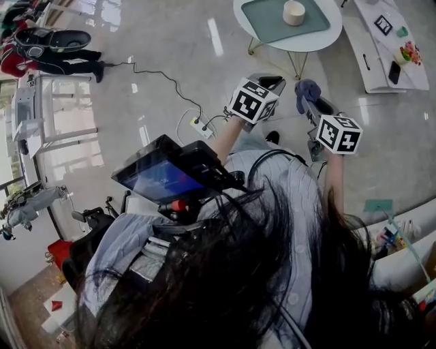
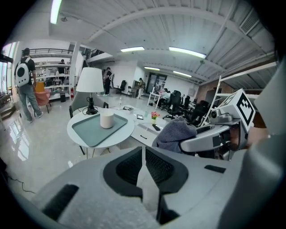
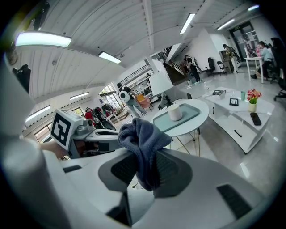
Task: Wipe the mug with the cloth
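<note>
A white mug (image 1: pixel 293 12) stands on a green tray (image 1: pixel 262 24) on a round white table (image 1: pixel 320 39), some way ahead of both grippers. My left gripper (image 1: pixel 272 83) is shut with nothing between its jaws; in the left gripper view the mug (image 2: pixel 106 119) lies beyond the closed left gripper (image 2: pixel 143 154). My right gripper (image 1: pixel 310 102) is shut on a blue-grey cloth (image 1: pixel 307 92). In the right gripper view the cloth (image 3: pixel 142 136) bunches up out of the right gripper (image 3: pixel 145 166), with the mug (image 3: pixel 174 112) behind it. Both grippers are held side by side in the air.
A long white table (image 1: pixel 381 51) with a phone and small items stands right of the round table. A table lamp (image 2: pixel 90 85) sits behind the tray. A cable and power strip (image 1: pixel 197 126) lie on the glossy floor. People stand far off (image 2: pixel 24 85).
</note>
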`<state>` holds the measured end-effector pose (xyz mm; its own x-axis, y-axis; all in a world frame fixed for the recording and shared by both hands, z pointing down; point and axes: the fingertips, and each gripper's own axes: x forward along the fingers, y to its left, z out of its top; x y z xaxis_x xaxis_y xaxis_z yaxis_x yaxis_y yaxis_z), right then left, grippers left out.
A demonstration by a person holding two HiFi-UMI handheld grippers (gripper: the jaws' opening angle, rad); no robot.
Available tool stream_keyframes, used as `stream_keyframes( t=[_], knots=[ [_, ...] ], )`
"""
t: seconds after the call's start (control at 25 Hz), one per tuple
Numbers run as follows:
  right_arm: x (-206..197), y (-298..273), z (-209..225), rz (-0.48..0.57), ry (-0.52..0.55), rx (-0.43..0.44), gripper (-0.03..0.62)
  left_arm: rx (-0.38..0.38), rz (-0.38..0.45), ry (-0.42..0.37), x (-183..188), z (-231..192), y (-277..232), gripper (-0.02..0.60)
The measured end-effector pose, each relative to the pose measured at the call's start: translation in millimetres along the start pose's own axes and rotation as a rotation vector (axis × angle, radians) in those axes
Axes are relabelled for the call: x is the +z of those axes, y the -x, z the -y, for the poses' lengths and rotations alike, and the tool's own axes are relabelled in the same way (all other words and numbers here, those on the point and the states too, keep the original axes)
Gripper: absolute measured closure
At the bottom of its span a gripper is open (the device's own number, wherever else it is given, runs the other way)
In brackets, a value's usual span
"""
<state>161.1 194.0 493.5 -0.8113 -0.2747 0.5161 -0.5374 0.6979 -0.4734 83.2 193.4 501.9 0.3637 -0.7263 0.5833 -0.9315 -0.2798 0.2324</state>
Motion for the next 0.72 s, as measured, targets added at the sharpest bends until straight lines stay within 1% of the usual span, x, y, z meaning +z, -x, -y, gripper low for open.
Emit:
stream_keyframes(
  t=[0.2, 0.48, 0.72],
  knots=[
    [3.0, 1.3, 2.0, 0.007, 0.0, -0.004, 0.496, -0.004, -0.006, -0.009, 1.2, 1.3, -1.7, 0.546],
    [5.8, 5.0, -6.5, 0.003, 0.0, 0.0, 0.496, -0.02, -0.021, -0.023, 7.4, 7.3, 0.2, 0.546],
    [4.6, 6.8, -6.2, 0.017, -0.018, 0.002, 0.496, -0.034, -0.049, -0.043, 3.9, 13.5, -3.8, 0.546]
  ],
)
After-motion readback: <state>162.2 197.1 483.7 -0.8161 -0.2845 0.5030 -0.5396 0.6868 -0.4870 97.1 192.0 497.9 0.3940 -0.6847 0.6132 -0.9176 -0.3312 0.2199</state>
